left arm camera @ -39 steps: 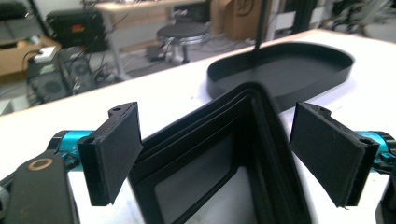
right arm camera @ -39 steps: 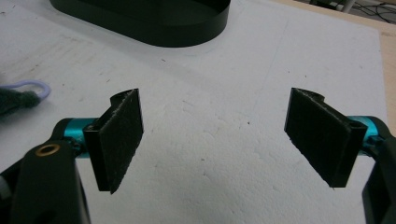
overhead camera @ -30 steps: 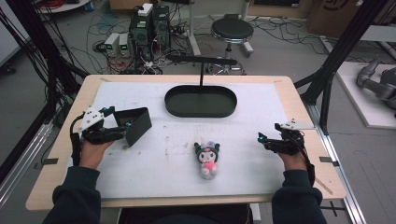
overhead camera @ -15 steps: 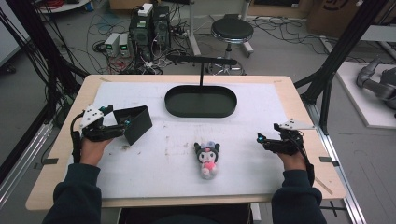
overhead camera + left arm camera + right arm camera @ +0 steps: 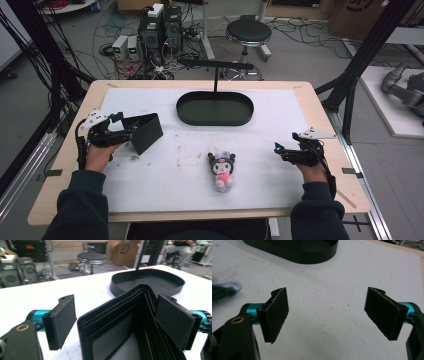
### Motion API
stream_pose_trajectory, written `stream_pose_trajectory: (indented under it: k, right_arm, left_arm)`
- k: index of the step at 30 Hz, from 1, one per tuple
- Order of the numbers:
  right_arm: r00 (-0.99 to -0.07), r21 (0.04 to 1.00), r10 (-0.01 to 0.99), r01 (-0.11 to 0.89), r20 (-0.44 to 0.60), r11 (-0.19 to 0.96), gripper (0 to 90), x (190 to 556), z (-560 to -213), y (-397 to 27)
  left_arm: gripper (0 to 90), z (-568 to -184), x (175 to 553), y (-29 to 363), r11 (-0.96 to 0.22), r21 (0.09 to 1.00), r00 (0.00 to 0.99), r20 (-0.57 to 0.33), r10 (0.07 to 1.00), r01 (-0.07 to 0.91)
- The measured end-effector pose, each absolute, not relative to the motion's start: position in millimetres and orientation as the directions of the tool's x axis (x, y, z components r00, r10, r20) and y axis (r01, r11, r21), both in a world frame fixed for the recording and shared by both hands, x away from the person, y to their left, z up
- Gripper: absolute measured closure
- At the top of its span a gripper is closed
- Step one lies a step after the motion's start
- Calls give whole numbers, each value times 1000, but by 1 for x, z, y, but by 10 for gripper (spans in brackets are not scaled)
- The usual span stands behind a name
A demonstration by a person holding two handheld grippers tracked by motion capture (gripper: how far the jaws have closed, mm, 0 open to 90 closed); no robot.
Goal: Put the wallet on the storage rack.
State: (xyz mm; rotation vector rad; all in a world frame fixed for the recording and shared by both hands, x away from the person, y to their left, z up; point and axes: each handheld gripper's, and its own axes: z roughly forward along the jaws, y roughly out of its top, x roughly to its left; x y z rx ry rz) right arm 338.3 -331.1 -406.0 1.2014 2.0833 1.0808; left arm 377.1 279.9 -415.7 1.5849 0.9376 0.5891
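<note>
An opened black wallet point(image 5: 146, 132) stands on the white mat point(image 5: 165, 175) at the left, spine up. My left gripper point(image 5: 131, 131) is open around it. In the left gripper view the wallet point(image 5: 120, 325) rises between the two wide jaws; the right pad point(image 5: 175, 320) sits at its edge and the left pad point(image 5: 61, 320) is apart from it. A small dark plush toy point(image 5: 222, 169) with a pink body lies at mid-table. My right gripper point(image 5: 280, 149) rests open at the right, with bare mat between its pads point(image 5: 275, 315). The toy's edge point(image 5: 222, 291) shows at the far left.
A black oval tray point(image 5: 215, 121) stands at the back centre, with a thin black post and crossbar point(image 5: 216, 65) rising behind it. The tray's rim point(image 5: 120, 287) is just beyond the wallet. Beyond the wooden table edge are a stool point(image 5: 248, 32), cables and computer boxes.
</note>
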Motion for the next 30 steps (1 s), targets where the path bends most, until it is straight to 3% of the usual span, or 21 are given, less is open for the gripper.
stream_pose_trajectory:
  k: [9, 19, 22, 23, 24, 25, 29, 30]
  right_arm:
    - [-484, 826, 875, 481, -30, 294, 198, 339, -406, -330]
    - [-487, 827, 873, 480, -28, 293, 198, 339, -406, -330]
    - [-485, 826, 874, 482, -27, 293, 198, 339, -407, -331]
    - [-485, 826, 874, 482, -27, 293, 198, 339, -407, -331]
    - [-485, 827, 874, 480, -29, 293, 198, 339, -407, -331]
    - [-485, 827, 874, 480, -29, 293, 198, 339, -407, -331]
    - [-483, 827, 875, 481, -26, 291, 198, 339, -406, -331]
    - [-483, 828, 875, 481, -26, 290, 198, 339, -406, -331]
  left_arm:
    - [191, -412, 372, 280, 0, 962, 620, -176, 765, 273]
    - [207, -415, 366, 270, -129, 951, 627, -80, 775, 280]
    - [317, -417, 367, 266, -154, 942, 618, -68, 783, 299]
    - [317, -418, 368, 266, -156, 940, 618, -69, 783, 302]
    - [429, -418, 368, 266, -156, 940, 620, -69, 782, 303]
    - [429, -418, 367, 267, -162, 940, 622, -63, 780, 299]
    - [716, -416, 366, 268, -176, 938, 610, -44, 791, 297]
    - [747, -416, 366, 268, -169, 939, 608, -51, 792, 299]
